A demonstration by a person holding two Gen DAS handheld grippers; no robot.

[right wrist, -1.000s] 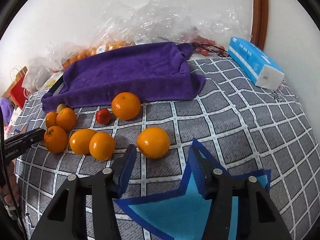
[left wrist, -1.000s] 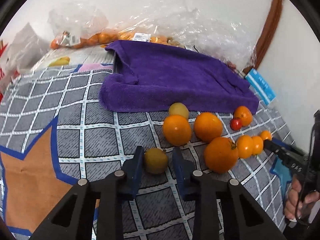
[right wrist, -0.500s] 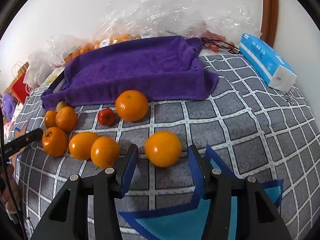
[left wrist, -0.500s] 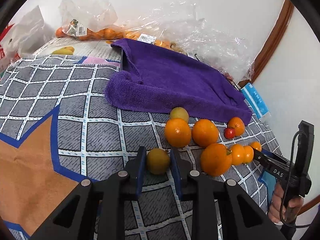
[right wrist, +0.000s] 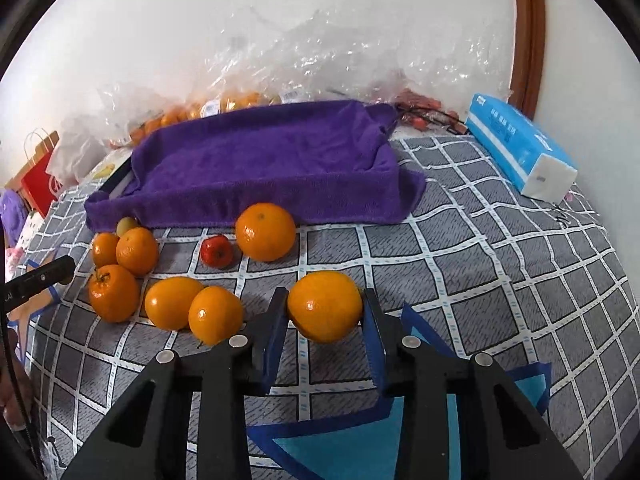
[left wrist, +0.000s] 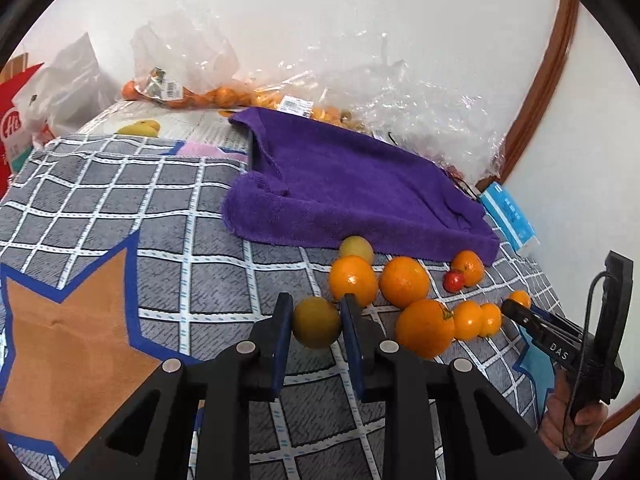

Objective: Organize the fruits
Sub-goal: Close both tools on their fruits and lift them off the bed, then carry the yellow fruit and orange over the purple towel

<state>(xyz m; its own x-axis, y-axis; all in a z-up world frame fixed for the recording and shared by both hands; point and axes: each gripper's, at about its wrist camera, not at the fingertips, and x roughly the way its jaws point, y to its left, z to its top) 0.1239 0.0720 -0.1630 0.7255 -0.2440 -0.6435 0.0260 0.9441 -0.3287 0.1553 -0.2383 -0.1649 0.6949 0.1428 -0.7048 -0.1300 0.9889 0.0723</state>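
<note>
Since a second ago both grippers have closed in on fruit. The purple towel (right wrist: 264,168) lies over a tray at the bed cover's (right wrist: 500,264) far edge, probably the place for sorted fruit. The right gripper (right wrist: 325,312) has just been closing and now pinches an orange (right wrist: 325,306). The left gripper (left wrist: 316,322) clamps a yellow-green fruit (left wrist: 316,322), apparently ready to lift.
</note>
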